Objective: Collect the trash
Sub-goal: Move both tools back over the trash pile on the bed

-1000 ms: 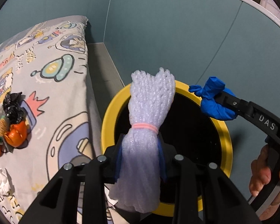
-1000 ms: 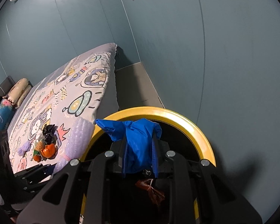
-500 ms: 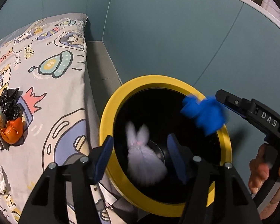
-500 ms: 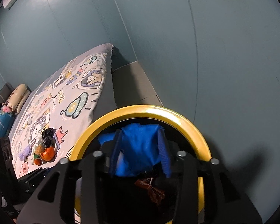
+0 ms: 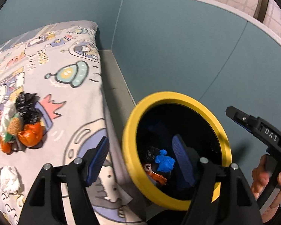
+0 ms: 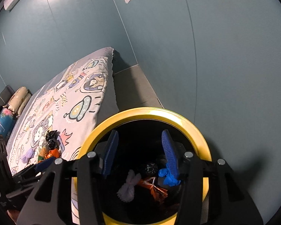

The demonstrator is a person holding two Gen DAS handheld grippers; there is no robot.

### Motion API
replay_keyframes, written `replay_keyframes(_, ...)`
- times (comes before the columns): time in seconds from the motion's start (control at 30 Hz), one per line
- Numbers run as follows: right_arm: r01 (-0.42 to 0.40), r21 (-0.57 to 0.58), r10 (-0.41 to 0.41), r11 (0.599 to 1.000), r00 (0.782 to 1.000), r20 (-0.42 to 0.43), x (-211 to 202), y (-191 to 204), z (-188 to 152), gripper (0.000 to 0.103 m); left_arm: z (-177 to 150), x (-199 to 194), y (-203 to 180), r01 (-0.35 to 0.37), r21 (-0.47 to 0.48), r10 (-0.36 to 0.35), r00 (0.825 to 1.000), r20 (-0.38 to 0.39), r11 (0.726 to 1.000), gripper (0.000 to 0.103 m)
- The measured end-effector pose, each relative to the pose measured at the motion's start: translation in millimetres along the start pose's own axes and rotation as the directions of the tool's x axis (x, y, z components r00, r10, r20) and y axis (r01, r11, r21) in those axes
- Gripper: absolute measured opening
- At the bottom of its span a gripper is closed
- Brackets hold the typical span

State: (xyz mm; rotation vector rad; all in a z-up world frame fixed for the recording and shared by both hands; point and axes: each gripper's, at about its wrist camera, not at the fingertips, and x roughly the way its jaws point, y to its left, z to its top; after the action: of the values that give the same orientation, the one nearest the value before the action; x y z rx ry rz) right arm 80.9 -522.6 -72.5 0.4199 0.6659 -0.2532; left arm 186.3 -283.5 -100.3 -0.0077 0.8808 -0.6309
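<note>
Bin rim [image 6: 194,125]: glossy yellow plastic. Bedspread [image 5: 69,86]: soft matt printed cloth. Gripper pads [image 6: 169,150]: ribbed blue rubber. White foam netting [image 6: 128,186] at 6 o'clock in bin.

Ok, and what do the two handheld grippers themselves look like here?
Both are black plastic. The left gripper and right gripper each have two fingers with ribbed blue pads and silver screws. In the left view, the right one's handle reads "DAS", gripped by a bare hand.
</note>
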Motion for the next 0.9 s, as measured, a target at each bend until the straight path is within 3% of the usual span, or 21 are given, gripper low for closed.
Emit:
replay_keyframes(0.4, -0.056, -0.088, 0.058, 0.995, 0.998, 0.026, -23, 52, 2, 0.053, 9, -60, 54, -0.062, -0.061, 0.068, 0.992, 0.104, 0.996, 0.075)
replay_keyframes(0.9, -0.151, -0.218, 0.161, 0.964, 0.987, 0.028, -34, 148, -2, 0.059, 11, -143, 152, -0.179, -0.194, 0.22, 0.952, 0.213, 0.964, 0.088)
